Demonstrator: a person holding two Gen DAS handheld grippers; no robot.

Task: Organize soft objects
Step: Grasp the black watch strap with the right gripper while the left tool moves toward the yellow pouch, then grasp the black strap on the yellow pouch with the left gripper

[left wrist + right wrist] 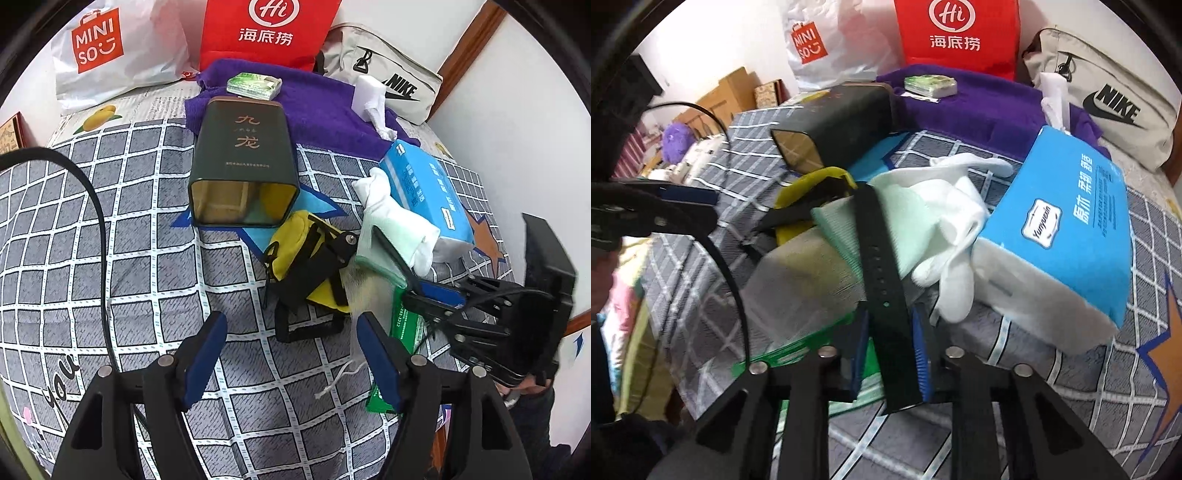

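Pinching a flat, perforated black rubber strap (886,295), the right gripper (891,354) clamps narrow; left gripper (291,354) gapes wide over checked bedsheet (147,258)

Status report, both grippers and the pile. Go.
Left gripper open, empty, above the bedsheet. Right gripper shut on black strap. Strap lies across green cloth; white gloves alongside.
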